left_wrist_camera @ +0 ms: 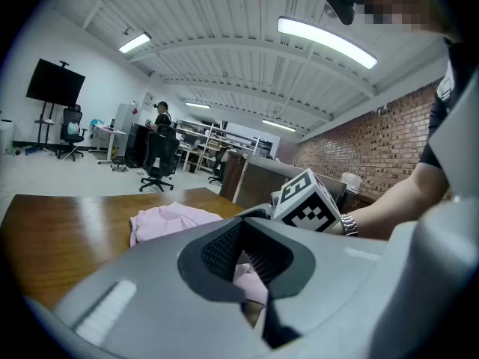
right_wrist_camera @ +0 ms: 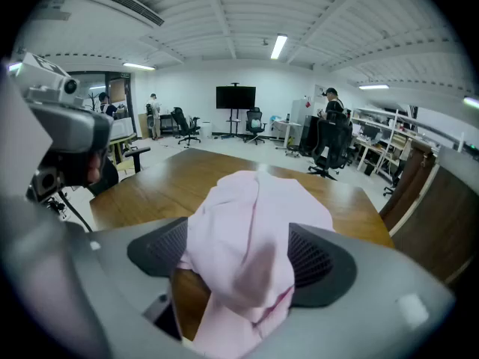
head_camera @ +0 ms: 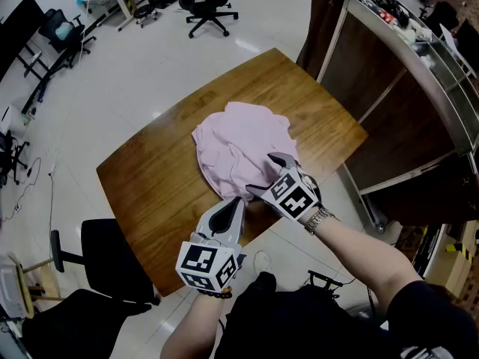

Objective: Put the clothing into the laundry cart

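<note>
Most at risk is the grip itself. The right gripper (head_camera: 269,174) is held wide, tilted down over the garment (head_camera: 239,144), and a loose hump of pink cloth stands between its pads, though no pressing on it can be seen. If the jaws are closed on the top fold alone, only one layer may be caught, and the rest could be left trailing and dragged off the table (head_camera: 150,170) at its near edge. A thin pinch could also slip out once the weight of the hanging cloth is taken up.

The left gripper (head_camera: 236,204) is held level with its jaws narrow. A strip of pink shows in the slit between them, but whether it is pinched cannot be told. If it is not, the near hem will be left unsupported during the lift. The brown-sided, metal-framed cart (head_camera: 389,103) beyond the table's right edge is judged to be the target. A sagging tail of cloth could be snagged on the table's right corner or on the cart's rim on the way across.

The garment is heaped on the table, toward the near edge and the right corner. Its near-right part is straddled by the right gripper from above, and its near hem is met by the left gripper's tips at the table's near edge.
</note>
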